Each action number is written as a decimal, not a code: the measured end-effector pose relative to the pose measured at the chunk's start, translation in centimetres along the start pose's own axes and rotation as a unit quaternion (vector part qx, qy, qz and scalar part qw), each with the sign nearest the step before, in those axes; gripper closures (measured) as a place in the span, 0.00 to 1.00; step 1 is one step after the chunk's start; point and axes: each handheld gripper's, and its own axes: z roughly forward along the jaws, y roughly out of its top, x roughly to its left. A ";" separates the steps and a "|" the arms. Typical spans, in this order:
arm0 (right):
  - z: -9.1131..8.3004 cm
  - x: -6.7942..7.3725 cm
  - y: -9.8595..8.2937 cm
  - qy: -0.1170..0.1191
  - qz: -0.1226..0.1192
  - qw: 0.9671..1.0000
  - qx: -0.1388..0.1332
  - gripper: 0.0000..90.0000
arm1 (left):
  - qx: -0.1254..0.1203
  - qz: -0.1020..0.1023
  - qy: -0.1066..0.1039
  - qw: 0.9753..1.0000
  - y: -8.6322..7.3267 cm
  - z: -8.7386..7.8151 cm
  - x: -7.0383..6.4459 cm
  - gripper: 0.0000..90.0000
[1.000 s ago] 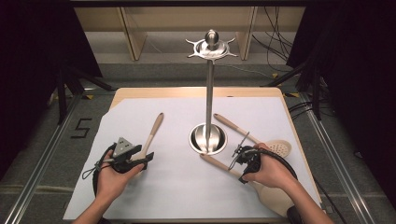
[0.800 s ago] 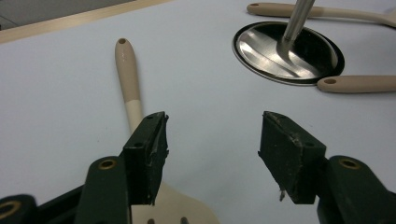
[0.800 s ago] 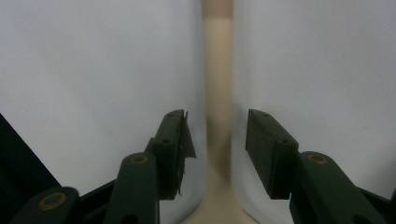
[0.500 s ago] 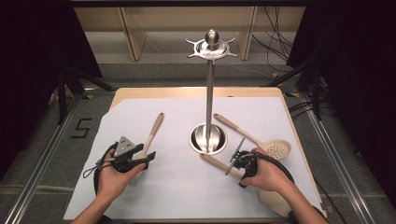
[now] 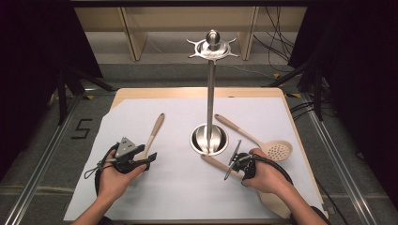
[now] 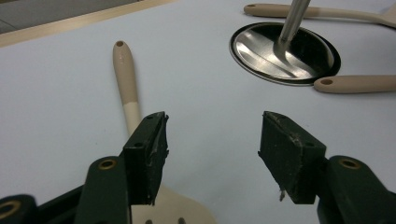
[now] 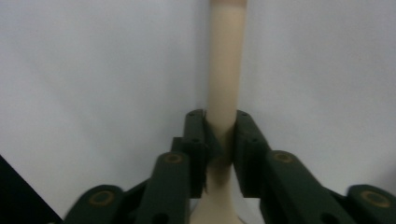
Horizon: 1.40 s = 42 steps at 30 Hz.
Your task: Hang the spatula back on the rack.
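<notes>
1. Two black jaws of the right gripper (image 7: 219, 140) are pinched onto the neck of a beige utensil handle (image 7: 225, 70); in the high view that gripper (image 5: 233, 161) sits just right of the steel stand base (image 5: 209, 139).
2. From the jaws the handle's long axis runs up and left toward the base, its free end (image 5: 206, 159) just beside the rim. The right hand is the nearer one, so any lift toward the hooked rack top (image 5: 212, 47) looks to be its job.
3. The left gripper (image 6: 212, 140) stands wide open, holding nothing, over the blade end of a slotted spatula (image 6: 128, 88).
4. A skimmer (image 5: 277, 150) lies apart, right of the base.
5. Since a second ago, the right hand has slid in from beside the skimmer and closed on the handle; the left has stayed put.
</notes>
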 end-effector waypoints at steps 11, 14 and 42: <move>-1.0 0.0 -1.1 -0.009 -0.040 0.998 -0.051 0.88 | 0.002 -0.006 0.002 1.000 0.0 0.2 -0.1 0.45; -2.2 0.0 -1.6 -0.010 -0.039 0.995 -0.097 0.88 | 0.001 -0.006 0.000 1.000 0.0 0.2 -0.1 0.45; -5.1 0.7 -2.5 0.003 -0.032 0.954 -0.297 0.88 | -0.009 0.003 -0.007 1.000 0.2 0.1 -0.4 0.45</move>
